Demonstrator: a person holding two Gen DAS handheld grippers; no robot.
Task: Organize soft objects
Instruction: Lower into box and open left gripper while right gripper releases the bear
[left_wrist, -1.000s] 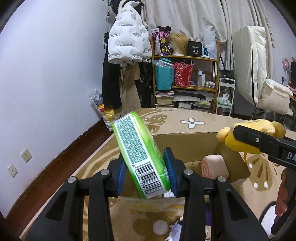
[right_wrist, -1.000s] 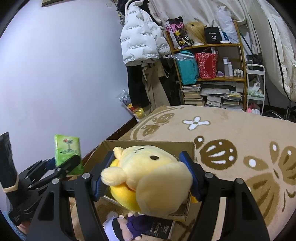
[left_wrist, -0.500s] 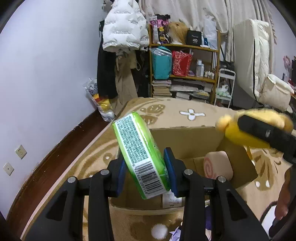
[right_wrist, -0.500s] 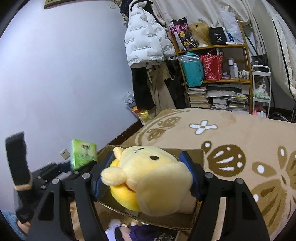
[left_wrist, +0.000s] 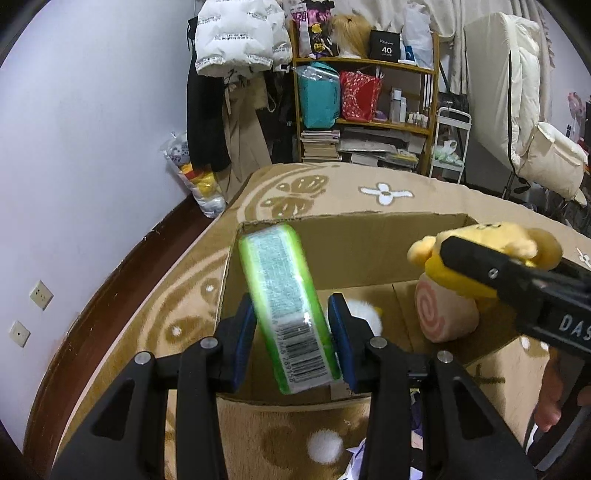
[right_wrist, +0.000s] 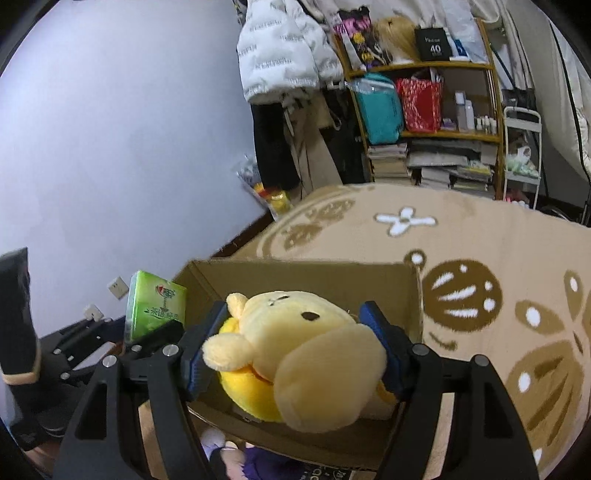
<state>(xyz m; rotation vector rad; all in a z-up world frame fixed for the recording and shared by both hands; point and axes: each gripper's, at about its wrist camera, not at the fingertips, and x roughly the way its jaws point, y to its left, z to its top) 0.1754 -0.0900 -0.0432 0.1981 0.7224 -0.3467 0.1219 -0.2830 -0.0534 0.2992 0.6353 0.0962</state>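
My left gripper (left_wrist: 291, 314) is shut on a green tissue pack (left_wrist: 286, 314), tilted, held over the near left corner of an open cardboard box (left_wrist: 351, 243). The pack also shows in the right wrist view (right_wrist: 155, 306). My right gripper (right_wrist: 295, 347) is shut on a yellow bear plush (right_wrist: 299, 354) and holds it above the box (right_wrist: 314, 277). The plush shows at the right of the left wrist view (left_wrist: 487, 243). Inside the box lie a pink swirl-roll plush (left_wrist: 443, 314) and a white plush (left_wrist: 364, 314), partly hidden.
The box stands on a beige patterned rug (left_wrist: 388, 192). A purple-haired doll (right_wrist: 236, 454) lies in front of the box. A wall (left_wrist: 92, 147) runs along the left. A cluttered shelf (left_wrist: 369, 103) and hanging coats (left_wrist: 236, 48) stand behind.
Both grippers moved forward and tipped down over the box, each keeping its load. The box interior shows more, with the white plush now in sight.
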